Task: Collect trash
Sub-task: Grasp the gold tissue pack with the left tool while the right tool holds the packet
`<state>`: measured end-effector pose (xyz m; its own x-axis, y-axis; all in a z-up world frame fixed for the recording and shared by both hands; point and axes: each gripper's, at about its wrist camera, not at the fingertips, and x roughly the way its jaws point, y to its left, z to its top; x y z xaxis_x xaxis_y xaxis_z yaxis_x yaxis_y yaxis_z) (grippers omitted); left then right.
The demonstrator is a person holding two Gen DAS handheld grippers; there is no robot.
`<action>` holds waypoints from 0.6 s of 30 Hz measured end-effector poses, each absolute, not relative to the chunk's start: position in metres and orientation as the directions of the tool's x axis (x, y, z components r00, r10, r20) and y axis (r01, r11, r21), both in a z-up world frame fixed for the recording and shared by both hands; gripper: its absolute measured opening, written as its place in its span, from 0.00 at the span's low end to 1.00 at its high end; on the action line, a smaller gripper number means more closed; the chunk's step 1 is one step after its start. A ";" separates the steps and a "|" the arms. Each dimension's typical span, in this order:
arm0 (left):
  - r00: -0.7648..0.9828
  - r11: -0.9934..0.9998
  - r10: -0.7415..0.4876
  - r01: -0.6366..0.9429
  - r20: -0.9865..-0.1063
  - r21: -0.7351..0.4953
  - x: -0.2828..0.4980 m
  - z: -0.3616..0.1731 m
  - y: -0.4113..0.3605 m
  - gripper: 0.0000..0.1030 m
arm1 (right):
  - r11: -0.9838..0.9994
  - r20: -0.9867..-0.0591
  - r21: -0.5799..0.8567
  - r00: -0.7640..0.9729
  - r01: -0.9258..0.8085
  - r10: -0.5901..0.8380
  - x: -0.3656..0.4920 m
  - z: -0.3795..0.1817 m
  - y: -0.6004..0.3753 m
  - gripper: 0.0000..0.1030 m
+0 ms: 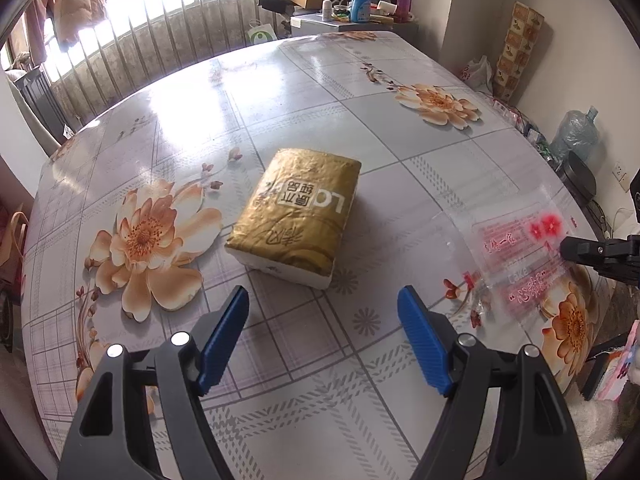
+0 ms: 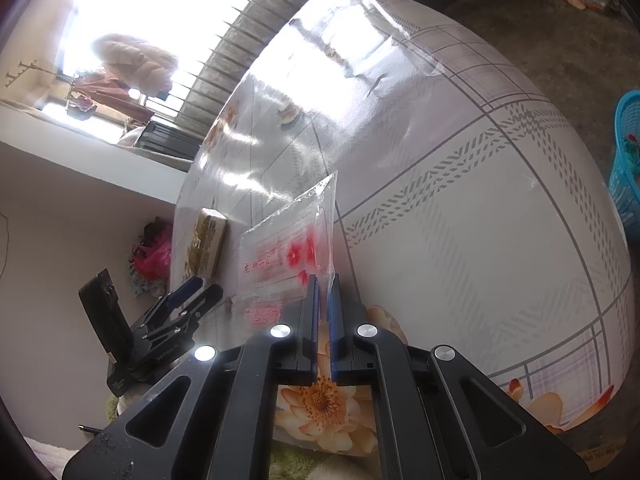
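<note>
A clear plastic bag with red print (image 1: 516, 248) is lifted off the right part of the flowered table (image 1: 320, 100). My right gripper (image 2: 323, 280) is shut on the edge of this bag (image 2: 288, 248); its tip shows in the left wrist view (image 1: 568, 249). My left gripper (image 1: 322, 308) is open and empty above the table, just in front of a gold tissue pack (image 1: 298, 212), not touching it. The left gripper also shows at the lower left of the right wrist view (image 2: 200, 284), next to the tissue pack (image 2: 206, 240).
A blue basket (image 2: 628, 172) stands on the floor past the table's edge. A side table with a blue bottle (image 1: 360, 2) and clutter is behind the table. A water jug (image 1: 576, 132) and bags lie by the right wall. Window bars run along the back.
</note>
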<state>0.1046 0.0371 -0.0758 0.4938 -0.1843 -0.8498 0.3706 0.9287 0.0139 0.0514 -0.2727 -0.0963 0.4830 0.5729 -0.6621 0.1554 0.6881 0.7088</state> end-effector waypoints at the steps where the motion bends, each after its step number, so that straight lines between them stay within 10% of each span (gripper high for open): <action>1: 0.498 0.930 -0.183 0.367 -0.848 0.014 0.105 -0.075 0.037 0.72 | 0.688 -0.662 0.709 0.483 0.155 0.573 0.051 -0.096 -0.273 0.03; 18: 0.550 0.940 -0.160 0.340 -0.820 0.044 0.134 -0.073 0.037 0.72 | 0.698 -0.674 0.697 0.481 0.163 0.560 0.052 -0.092 -0.269 0.03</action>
